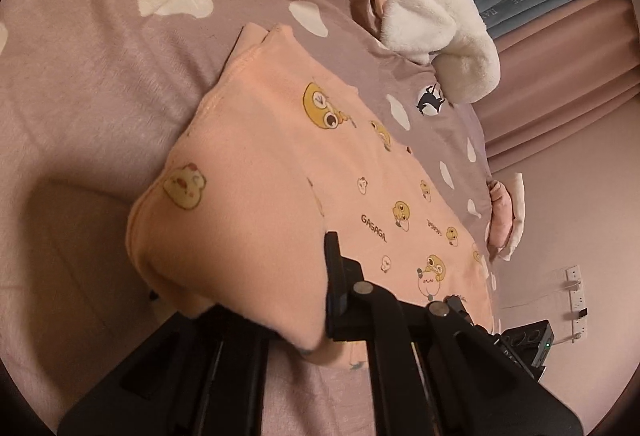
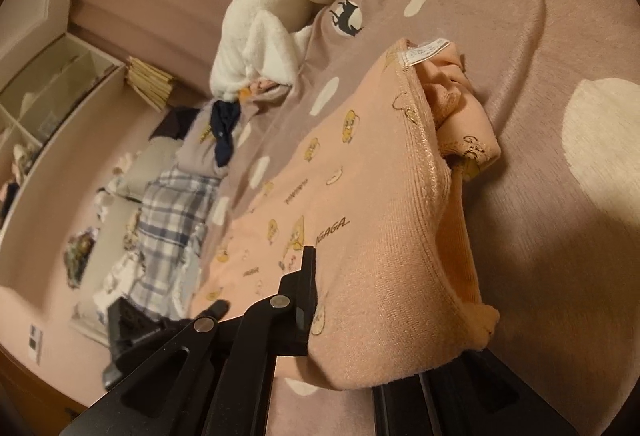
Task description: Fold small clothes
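A peach garment (image 1: 260, 155) printed with yellow cartoon chicks and "GAGAGA" lies partly folded on the bed. In the left wrist view my left gripper (image 1: 314, 296) is shut on its near edge. One black finger (image 1: 334, 276) shows, and the other is hidden under the draped cloth. In the right wrist view my right gripper (image 2: 334, 300) is shut on the other near edge of the same garment (image 2: 380, 175). There too only one finger (image 2: 306, 292) shows. The neck label (image 2: 426, 53) sits at the garment's far end, above bunched folds.
The mauve bedspread (image 1: 100, 83) has cream spots. A white fluffy garment (image 2: 272, 15) lies at the far edge of the bed. Dark navy cloth (image 2: 226, 131) and a plaid piece (image 2: 172, 220) lie to the left. A shelf unit (image 2: 48, 83) stands by the wall.
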{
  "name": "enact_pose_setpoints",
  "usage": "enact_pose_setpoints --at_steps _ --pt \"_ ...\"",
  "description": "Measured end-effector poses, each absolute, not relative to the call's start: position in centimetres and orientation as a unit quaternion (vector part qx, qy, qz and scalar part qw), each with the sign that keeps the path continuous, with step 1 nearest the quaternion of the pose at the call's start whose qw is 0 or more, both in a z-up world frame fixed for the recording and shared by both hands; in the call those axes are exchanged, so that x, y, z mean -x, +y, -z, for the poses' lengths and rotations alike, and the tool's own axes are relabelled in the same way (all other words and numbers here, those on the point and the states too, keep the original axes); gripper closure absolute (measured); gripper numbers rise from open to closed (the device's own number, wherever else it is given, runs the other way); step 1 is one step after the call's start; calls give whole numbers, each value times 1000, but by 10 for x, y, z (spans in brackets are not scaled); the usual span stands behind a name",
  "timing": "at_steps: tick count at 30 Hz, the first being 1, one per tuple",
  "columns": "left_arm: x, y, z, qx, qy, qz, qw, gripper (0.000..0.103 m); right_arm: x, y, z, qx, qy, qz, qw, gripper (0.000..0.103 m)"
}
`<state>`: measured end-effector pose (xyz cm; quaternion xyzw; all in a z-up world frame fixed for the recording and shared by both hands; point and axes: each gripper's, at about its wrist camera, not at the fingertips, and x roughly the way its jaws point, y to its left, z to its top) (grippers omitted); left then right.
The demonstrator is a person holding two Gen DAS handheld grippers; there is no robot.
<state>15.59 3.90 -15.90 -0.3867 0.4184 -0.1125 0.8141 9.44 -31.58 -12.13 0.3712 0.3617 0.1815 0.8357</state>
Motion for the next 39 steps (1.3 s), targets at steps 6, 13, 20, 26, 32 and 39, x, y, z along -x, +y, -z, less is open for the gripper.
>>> enact_pose_setpoints --at_steps 6,13,20,26,32,39 --pt "-165 44 170 413 429 126 793 98 -92 -312 120 -358 358 -177 844 97" --pt "-163 43 165 409 425 123 798 98 -94 -314 126 -362 365 -176 839 97" --pt "-151 42 150 418 404 147 800 98 -85 -318 119 -379 351 -186 835 97" --pt "-129 34 138 406 416 151 800 98 -70 -320 108 -384 347 -195 833 97" --pt "-95 37 133 392 422 145 805 98 -45 -314 92 -342 358 -192 847 97" --pt "-59 42 136 397 432 133 799 98 -12 -306 98 -320 379 -181 849 97"
